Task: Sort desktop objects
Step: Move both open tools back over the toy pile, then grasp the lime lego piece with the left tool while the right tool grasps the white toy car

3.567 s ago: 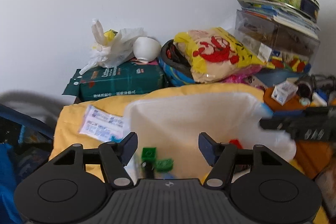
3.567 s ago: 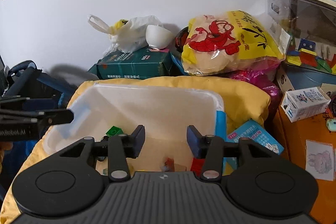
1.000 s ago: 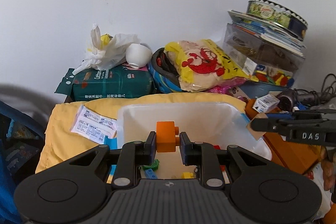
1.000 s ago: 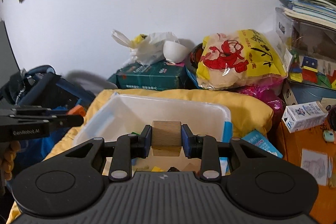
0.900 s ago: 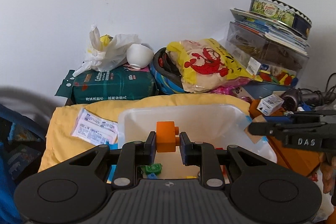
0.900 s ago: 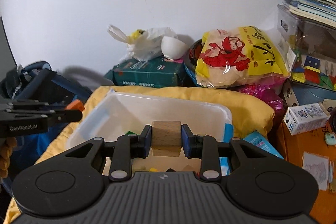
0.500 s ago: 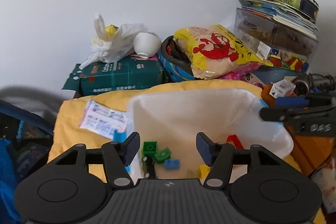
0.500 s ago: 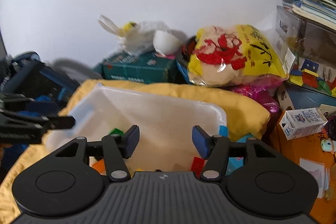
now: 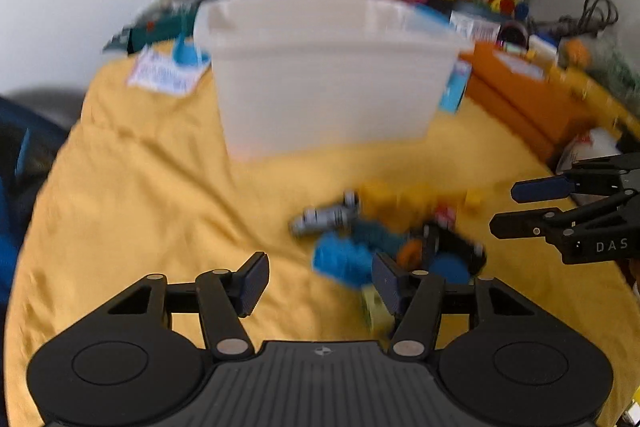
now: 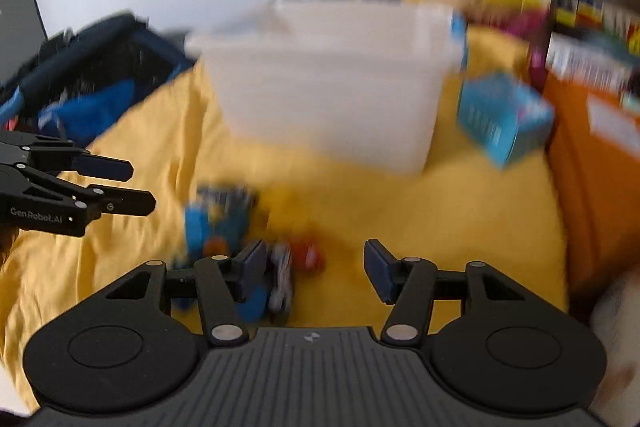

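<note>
Now both claws are seen empty and lowered toward the pile of small mixed-colour toy pieces (image 9: 384,231) on the yellow cloth (image 9: 140,211). A second ago an orange plastic brick was gripped in the left claw (image 9: 320,281) and a plain wooden cube in the right claw (image 10: 316,269), each held over the translucent white plastic bin (image 9: 328,75); half a second ago the jaws had been spread over the bin, so both pieces are judged to have been dropped inside. The left jaws are closing slightly, with only the edge of a blue piece near one pad; the right jaws stand apart with nothing between them. One delivery is thus judged complete, and a fresh pick-up is being approached.

Both views are heavily blurred, so individual pieces cannot be identified with certainty. The bin's interior is hidden by its near wall. Clutter behind the bin is smeared and partly cut off.
</note>
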Motion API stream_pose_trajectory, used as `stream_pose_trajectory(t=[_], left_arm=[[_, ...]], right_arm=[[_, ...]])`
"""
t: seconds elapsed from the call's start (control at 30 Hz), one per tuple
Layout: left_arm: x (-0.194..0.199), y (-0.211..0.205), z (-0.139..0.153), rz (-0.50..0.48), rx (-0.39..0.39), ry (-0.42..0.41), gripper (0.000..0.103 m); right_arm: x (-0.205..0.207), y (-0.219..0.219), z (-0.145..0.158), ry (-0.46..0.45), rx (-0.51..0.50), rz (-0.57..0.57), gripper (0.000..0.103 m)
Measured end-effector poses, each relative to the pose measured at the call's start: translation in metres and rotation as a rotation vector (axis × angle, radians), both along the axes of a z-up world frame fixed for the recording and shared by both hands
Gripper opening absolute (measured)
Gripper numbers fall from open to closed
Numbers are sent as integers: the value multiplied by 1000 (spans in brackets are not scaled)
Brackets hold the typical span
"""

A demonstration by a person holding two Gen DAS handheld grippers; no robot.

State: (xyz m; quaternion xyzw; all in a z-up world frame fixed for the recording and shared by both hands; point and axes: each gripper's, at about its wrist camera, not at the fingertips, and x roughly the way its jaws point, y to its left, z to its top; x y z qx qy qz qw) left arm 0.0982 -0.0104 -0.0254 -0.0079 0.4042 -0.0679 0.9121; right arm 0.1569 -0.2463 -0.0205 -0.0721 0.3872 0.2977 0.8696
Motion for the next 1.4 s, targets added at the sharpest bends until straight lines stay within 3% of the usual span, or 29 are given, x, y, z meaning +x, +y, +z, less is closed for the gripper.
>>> stream_pose_trajectory(t=[0.2, 0.4, 0.53, 0.6, 0.73, 0.8, 0.87, 0.93, 1.17, 1.4], left_arm=[[1, -10, -16, -12, -24, 43, 60], [-3, -21, -30, -36, 18, 73, 60], [-4, -17, -40, -12, 17, 103, 57], [-3, -21, -41, -33, 31, 93, 50], [2, -27, -41, -71, 45, 77, 43], [3, -27, -41, -80, 23, 73, 25], [1, -29, -41, -106, 41, 55, 18], [-2, -30, -40, -117, 50, 43, 17], [-7, -14, -23, -75, -2, 10, 17], [-2, 7, 15, -7, -56, -65, 17]], right_arm=[[-10, 6, -15, 26, -17, 12, 57], [-12, 12, -18, 8, -49, 34, 57], [-10, 17, -26, 9, -62, 37, 49], [-6, 20, -31, 23, -69, 39, 35], [-1, 25, -38, 54, -51, 24, 34], [1, 29, -40, 58, -46, 21, 34], [3, 31, -41, 64, -39, 31, 27], [3, 33, -40, 70, -34, 47, 21], [-6, 19, -28, 40, -1, 29, 21], [-3, -4, 11, -12, 105, -40, 21]])
